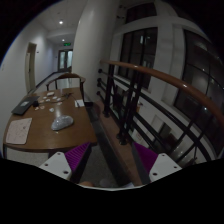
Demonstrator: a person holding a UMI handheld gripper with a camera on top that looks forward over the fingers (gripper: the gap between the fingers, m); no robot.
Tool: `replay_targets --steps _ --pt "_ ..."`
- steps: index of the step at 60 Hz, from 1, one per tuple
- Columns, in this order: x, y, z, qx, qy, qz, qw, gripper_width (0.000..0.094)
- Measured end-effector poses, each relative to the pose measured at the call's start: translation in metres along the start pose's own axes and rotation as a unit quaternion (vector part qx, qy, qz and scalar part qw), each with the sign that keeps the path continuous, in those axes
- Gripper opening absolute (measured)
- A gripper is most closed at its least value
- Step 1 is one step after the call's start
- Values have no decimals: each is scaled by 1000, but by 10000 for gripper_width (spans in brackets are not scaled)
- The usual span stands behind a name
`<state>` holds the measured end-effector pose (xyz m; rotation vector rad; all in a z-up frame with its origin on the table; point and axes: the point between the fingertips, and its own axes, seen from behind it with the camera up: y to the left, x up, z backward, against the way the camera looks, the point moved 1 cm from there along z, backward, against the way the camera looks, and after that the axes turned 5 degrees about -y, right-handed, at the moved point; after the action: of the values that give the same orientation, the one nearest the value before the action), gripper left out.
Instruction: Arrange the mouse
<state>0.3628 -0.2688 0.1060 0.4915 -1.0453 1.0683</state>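
Two purple finger pads (75,158) sat closest of all, one on each side, with white finger parts under them. They belonged to the hand-held two-finger gripper (110,162). Its jaws stood wide apart, and nothing was held between them. Only dark floor showed in the gap.

Nobody's hand or arm could be seen. From how things looked, the gripper was held up high, above the table top and away from it. It pointed forward and a little down, level from side to side.

Ahead of the left finger and well beyond it stood a brown wooden table (40,135). On the table, not far from its near edge, lay the small pale grey computer mouse (62,122). It rested by itself, well apart from the fingers. Left of the mouse lay a white sheet of paper (19,130). Farther back on the table were a dark flat thing (22,106) and some more small white things (62,96), too small to tell what they were. Past the table stood a wooden chair (66,82).

To the right of the table ran a black metal railing with a brown wooden top rail (160,82). Behind it were big dark windows (150,50). A thick white pillar (95,40) rose in the middle, and far back a doorway (64,58) showed.
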Motion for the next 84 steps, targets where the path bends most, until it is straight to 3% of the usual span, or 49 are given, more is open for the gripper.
replay_targets --steps 9,19,26,39,58,73,81,84 --pt "7 18 -6 1 -15 6 1000 831" --pt "16 97 -7 28 -42 -15 999 846" --pt "3 154 -31 43 -9 -8 999 846" --pt "1 235 -86 95 0 -22 995 846" --pt "-4 282 -156 127 35 -27 991 844" --pt "19 292 -206 124 44 -1 991 857" --pt "30 294 -228 123 42 0 992 799" --pt "33 295 -234 122 38 2 992 643"
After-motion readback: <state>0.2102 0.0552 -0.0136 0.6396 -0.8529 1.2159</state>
